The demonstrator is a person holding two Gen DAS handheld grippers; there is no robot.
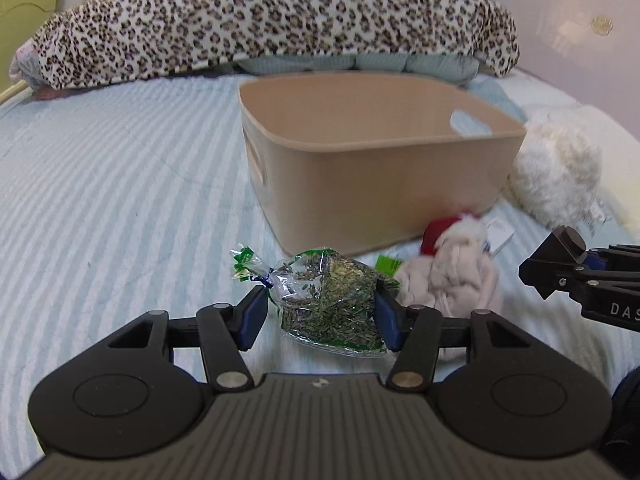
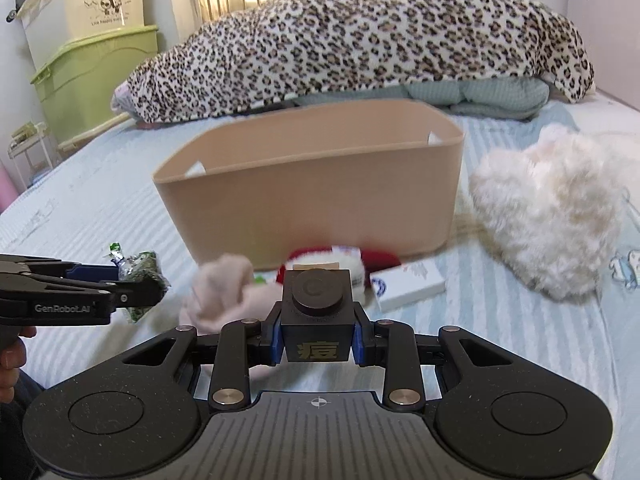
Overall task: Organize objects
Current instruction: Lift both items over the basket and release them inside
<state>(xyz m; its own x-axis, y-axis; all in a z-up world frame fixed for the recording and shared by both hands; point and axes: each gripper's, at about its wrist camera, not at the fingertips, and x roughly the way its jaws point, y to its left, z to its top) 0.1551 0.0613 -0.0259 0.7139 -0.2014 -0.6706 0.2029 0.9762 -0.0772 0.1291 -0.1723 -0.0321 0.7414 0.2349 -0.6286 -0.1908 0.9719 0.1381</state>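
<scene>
My left gripper [image 1: 320, 312] is shut on a clear bag of green dried leaves [image 1: 328, 300], held just above the striped bed sheet; the bag also shows in the right wrist view [image 2: 140, 276]. My right gripper [image 2: 318, 340] is shut on a black cube with a round knob and gold character [image 2: 316, 312]; the cube also shows at the right of the left wrist view [image 1: 560, 258]. A beige plastic basket [image 1: 380, 188] stands beyond both grippers, and it shows in the right wrist view too [image 2: 312, 208]. Its inside looks empty from here.
A pink plush toy with a red hat [image 1: 452, 272] and a small white box [image 2: 408, 284] lie in front of the basket. A fluffy white plush [image 2: 548, 216] lies to its right. A leopard-print blanket [image 2: 360, 44] covers the bed's far end. Green storage bins [image 2: 92, 76] stand at left.
</scene>
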